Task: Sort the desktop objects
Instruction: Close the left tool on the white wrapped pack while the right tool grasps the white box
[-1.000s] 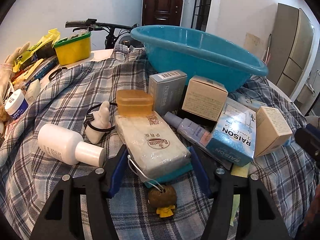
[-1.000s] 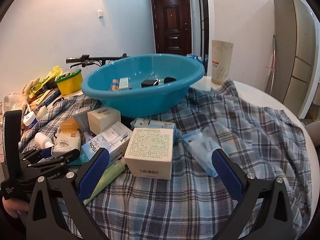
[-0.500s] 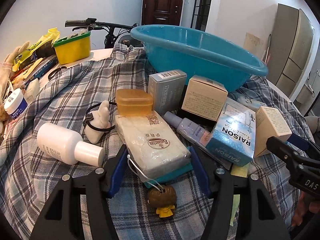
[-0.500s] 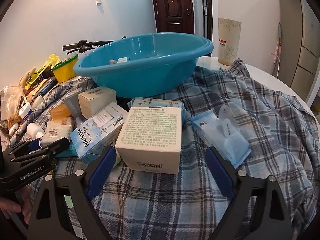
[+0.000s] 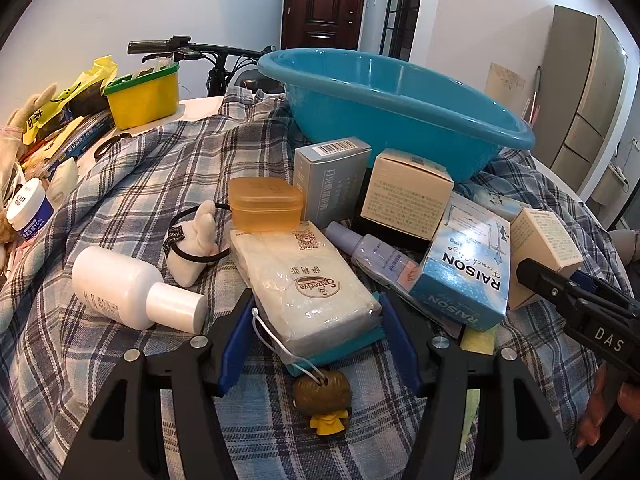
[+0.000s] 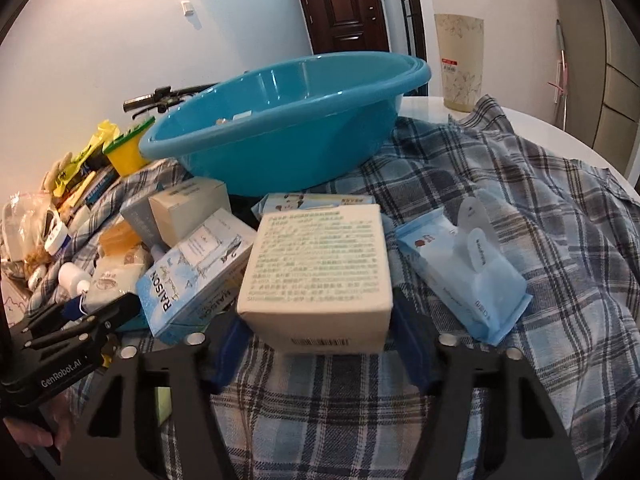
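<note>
Your plaid cloth (image 6: pixel 540 208) covers the counter, with the blue basin (image 6: pixel 280 128) at upper centre of the frame. Your right gripper (image 6: pixel 316 344) is closing, its fingers straddling the cream box (image 6: pixel 320 268) at lower centre. Your left gripper (image 5: pixel 316 336) sits partly open around the white packet (image 5: pixel 304 280); whether its fingers press it, you cannot tell.

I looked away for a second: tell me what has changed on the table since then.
The right claw came forward and down around the cream box; its jaws are closing with the box between them. The left claw kept still, straddling the white packet. The blue basin and other items stayed put.
</note>
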